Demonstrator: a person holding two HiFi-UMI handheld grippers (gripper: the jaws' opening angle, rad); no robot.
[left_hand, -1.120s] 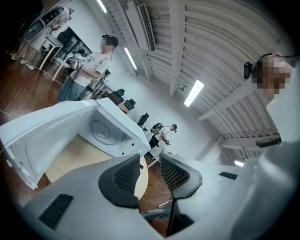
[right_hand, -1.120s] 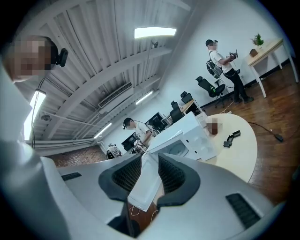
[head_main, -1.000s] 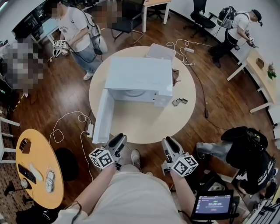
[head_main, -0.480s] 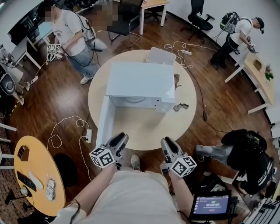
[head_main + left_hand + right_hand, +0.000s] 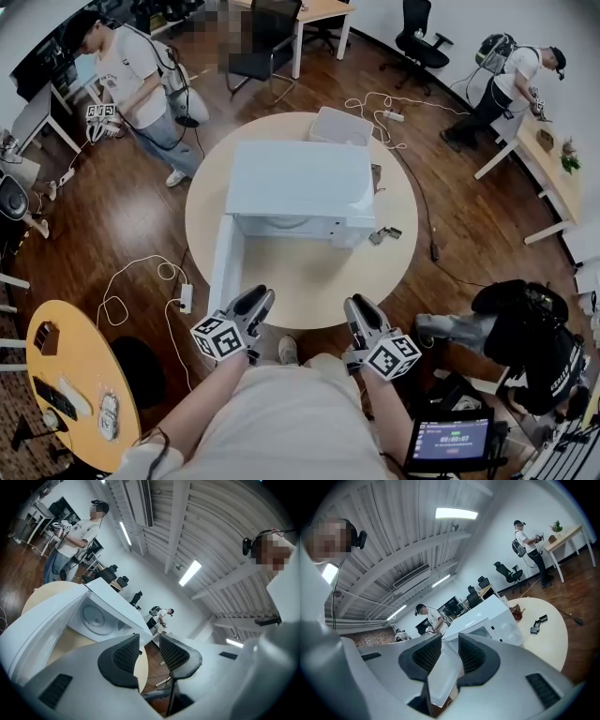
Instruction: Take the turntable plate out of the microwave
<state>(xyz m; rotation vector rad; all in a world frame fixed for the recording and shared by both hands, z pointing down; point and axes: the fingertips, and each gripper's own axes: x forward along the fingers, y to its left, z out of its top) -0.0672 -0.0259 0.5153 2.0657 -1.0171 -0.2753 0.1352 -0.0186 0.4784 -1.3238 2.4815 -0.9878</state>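
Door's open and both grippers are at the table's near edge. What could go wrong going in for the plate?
The open door stands out just ahead of the left gripper, which could knock it going in. The turntable plate lies flat inside the microwave, so the jaws may slip off its rim or scrape the cavity.

A round cream table (image 5: 309, 281) has a white lidded box (image 5: 341, 125) at its far edge and small dark clips (image 5: 384, 233) on its right. On the floor to its left lie a power strip (image 5: 186, 298) and a looped cable (image 5: 131, 279). A yellow side table (image 5: 80, 370) stands near left and a black bag (image 5: 530, 333) lies near right. One person (image 5: 131, 80) stands far left, another (image 5: 511, 66) far right.
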